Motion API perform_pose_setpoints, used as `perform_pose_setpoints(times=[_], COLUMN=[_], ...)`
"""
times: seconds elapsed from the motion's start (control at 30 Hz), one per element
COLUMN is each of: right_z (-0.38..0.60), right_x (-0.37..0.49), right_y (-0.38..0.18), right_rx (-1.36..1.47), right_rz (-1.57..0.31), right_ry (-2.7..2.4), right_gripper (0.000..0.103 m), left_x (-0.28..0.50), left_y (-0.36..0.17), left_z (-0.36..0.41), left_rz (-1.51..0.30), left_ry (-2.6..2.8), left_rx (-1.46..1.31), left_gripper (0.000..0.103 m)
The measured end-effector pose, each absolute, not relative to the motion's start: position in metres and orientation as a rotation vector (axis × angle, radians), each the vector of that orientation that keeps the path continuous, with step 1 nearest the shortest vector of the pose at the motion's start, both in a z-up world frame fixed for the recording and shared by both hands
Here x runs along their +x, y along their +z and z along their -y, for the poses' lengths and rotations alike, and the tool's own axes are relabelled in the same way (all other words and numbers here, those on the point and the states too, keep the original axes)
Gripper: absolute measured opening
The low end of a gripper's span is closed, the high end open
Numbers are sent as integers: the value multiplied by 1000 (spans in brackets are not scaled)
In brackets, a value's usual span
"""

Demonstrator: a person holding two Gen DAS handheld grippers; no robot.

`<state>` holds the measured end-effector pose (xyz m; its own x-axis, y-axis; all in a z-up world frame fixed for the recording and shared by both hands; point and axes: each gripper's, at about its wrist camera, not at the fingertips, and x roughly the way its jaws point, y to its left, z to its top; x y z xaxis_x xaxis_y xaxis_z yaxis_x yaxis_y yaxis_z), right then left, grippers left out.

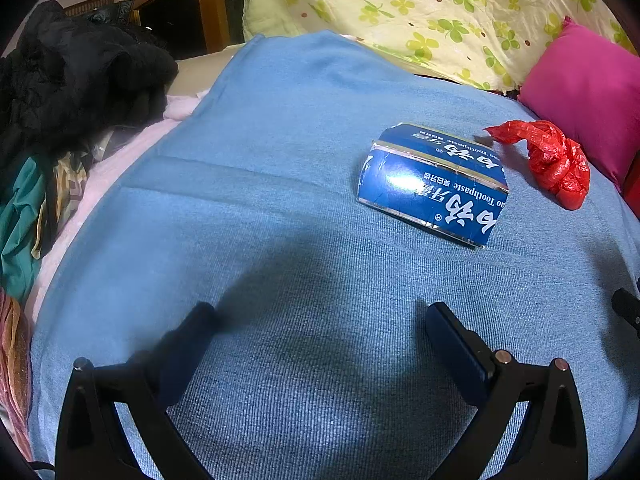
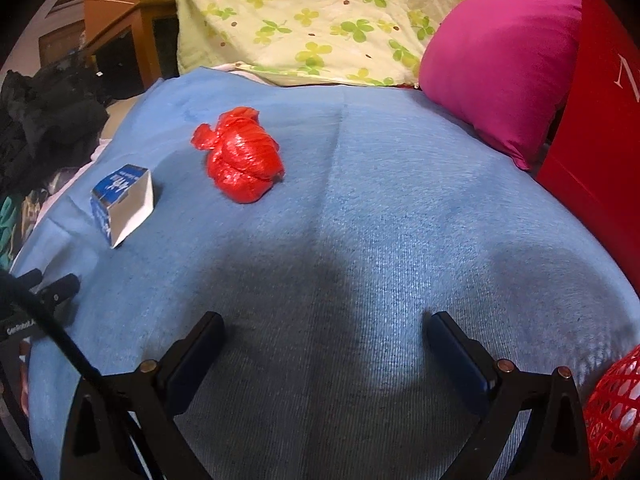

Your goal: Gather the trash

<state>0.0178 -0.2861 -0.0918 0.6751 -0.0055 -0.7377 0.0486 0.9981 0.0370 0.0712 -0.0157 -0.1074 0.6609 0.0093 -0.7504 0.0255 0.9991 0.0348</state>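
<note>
A torn blue toothpaste box (image 1: 432, 184) lies on the blue blanket (image 1: 280, 200), ahead and right of my left gripper (image 1: 320, 316). A crumpled red plastic bag (image 1: 552, 160) rests just right of the box. In the right wrist view the red bag (image 2: 242, 156) sits ahead and left of my right gripper (image 2: 326, 324), with the box (image 2: 122, 204) farther left. Both grippers are open, hover over the blanket (image 2: 400, 220) and hold nothing. A red mesh basket (image 2: 612, 416) shows at the lower right edge.
A pink pillow (image 2: 500, 68) and a red box (image 2: 600, 120) stand at the right. A clover-print quilt (image 1: 420, 12) lies behind. Black clothes (image 1: 72, 76) are heaped on the left. The left gripper's body (image 2: 40, 300) shows at the right view's left edge.
</note>
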Motion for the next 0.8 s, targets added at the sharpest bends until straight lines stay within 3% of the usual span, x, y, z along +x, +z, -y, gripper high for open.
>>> perform_pose_setpoints(times=[0.8], right_z=[286], right_x=[20], right_y=[-93], right_rx=[46], right_rz=[-833], right_ry=[-25], right_gripper=[103], left_x=[71], left_y=[-108], left_z=[16], left_rz=[-848], left_ry=[-8], left_rx=[44], left_gripper=[103])
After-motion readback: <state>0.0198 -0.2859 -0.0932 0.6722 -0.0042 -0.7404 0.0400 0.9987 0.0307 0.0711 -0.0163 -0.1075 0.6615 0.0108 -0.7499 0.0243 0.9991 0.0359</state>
